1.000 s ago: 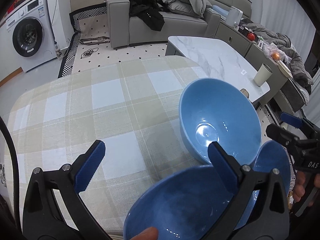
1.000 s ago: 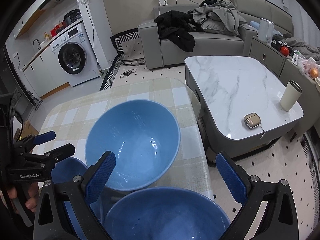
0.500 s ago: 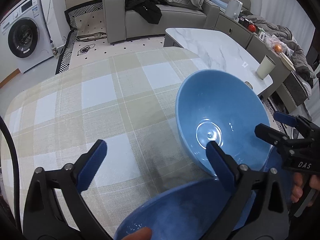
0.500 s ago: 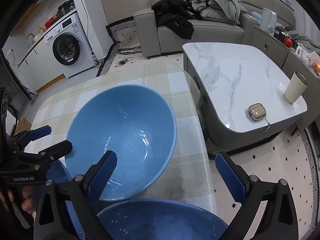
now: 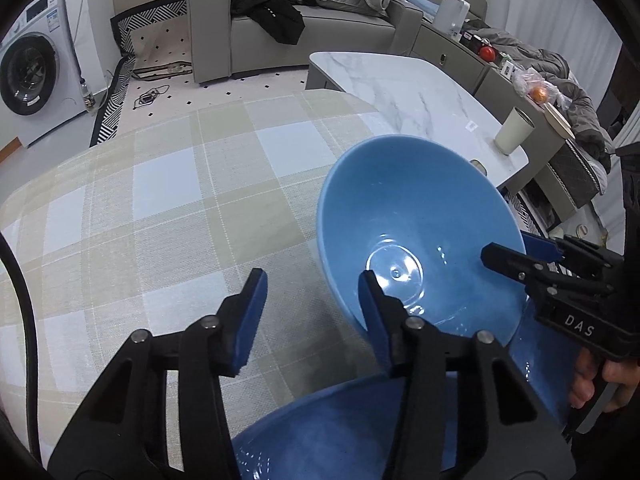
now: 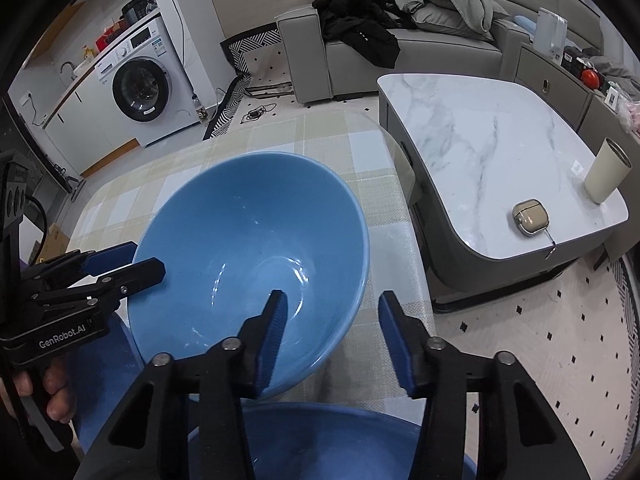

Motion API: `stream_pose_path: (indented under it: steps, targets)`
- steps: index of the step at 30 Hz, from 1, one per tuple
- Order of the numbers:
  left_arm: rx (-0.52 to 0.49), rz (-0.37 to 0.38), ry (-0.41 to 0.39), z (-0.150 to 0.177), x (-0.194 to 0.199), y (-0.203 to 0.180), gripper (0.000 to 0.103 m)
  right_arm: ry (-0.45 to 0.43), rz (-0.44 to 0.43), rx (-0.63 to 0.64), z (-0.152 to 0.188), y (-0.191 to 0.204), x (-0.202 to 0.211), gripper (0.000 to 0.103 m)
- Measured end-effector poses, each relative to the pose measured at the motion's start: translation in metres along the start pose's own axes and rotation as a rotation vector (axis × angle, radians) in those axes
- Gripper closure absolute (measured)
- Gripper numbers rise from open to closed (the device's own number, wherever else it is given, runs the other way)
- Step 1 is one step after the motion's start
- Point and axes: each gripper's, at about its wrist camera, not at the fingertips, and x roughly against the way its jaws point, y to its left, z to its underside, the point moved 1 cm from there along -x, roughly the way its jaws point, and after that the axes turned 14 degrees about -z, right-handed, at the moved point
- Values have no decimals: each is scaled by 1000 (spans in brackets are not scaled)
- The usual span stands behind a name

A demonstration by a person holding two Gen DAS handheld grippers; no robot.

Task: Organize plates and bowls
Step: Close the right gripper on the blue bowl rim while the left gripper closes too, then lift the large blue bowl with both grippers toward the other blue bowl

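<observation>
Right, the checked table [image 5: 168, 208] fills the view, and sitting on it toward its right-hand end is the big light-blue bowl [image 5: 420, 216], the piece being handled.

The left gripper [image 5: 313, 280] straddles the bowl's near wall on one side. One finger sits inside the bowl, the other hangs outside over the cloth, and the jaws are closing with the wall between them. The outer pad looks clear of the wall, so there is no pinch yet.

The right gripper [image 6: 333, 298] mirrors that on the opposite side. It also has one finger in and one out, it is closing too, and its outer pad isn't yet on the wall.

To do this well, I'd say both pads should bite squarely on the wall below the lip at the same moment. After that the lift should be level, since a glazed bowl may slip or tip from an uneven grip.

Now the count:
- One table.
- One light-blue bowl.
- Two darker blue dishes, one at the near edge [image 6: 320, 444] and one beside it [image 6: 100, 364]. Both are cut off, so I can't tell plate from bowl.
- Two grippers.
</observation>
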Motion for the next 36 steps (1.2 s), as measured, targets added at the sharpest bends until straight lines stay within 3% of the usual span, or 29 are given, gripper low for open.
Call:
stream_pose_path:
  steps: [5, 10, 24, 36]
  targets:
    - [-9, 26, 2, -1, 1, -6, 77, 3, 8, 12, 1, 1, -1, 73]
    - [-25, 36, -8, -1, 2, -11, 88, -1, 2, 3, 2, 1, -2, 81]
    - [-18, 15, -45, -4, 13, -12, 88, -12, 3, -4, 1, 3, 1, 83]
    - [-20, 11, -112, -9, 48, -16, 88, -69, 24, 13, 1, 14, 28, 83]
